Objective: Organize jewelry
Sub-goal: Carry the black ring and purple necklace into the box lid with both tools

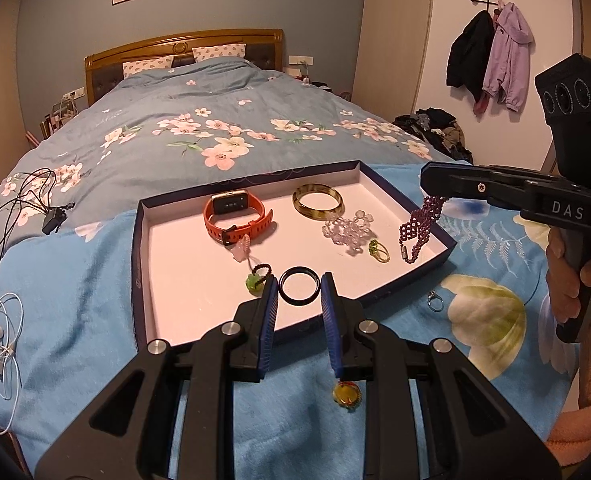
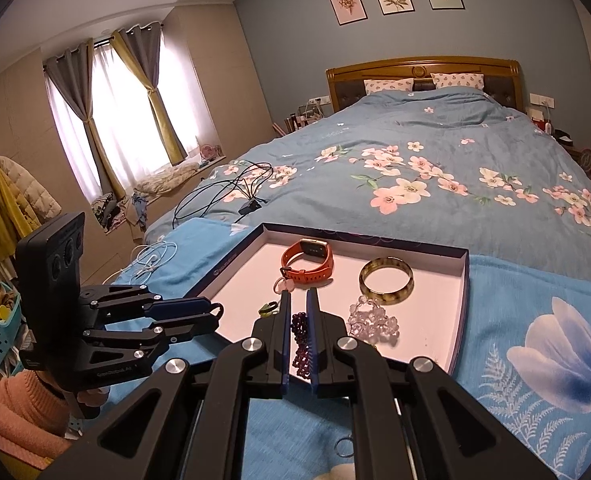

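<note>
My left claw (image 1: 298, 286) gripped a black ring (image 1: 298, 289) over the tray (image 1: 147, 312). My right claw (image 2: 298, 300) pinched a purple bead bracelet (image 2: 301, 340).

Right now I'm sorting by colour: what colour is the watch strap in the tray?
Orange; the watch strap shows best in the left wrist view.

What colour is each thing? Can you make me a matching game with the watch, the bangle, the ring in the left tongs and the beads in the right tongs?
Things:
1. watch
2. bangle
3. ring in the left tongs
4. beads in the right tongs

Colours:
A. purple
B. black
C. orange
D. yellow-brown

Pairs: 1-C, 2-D, 3-B, 4-A
</note>
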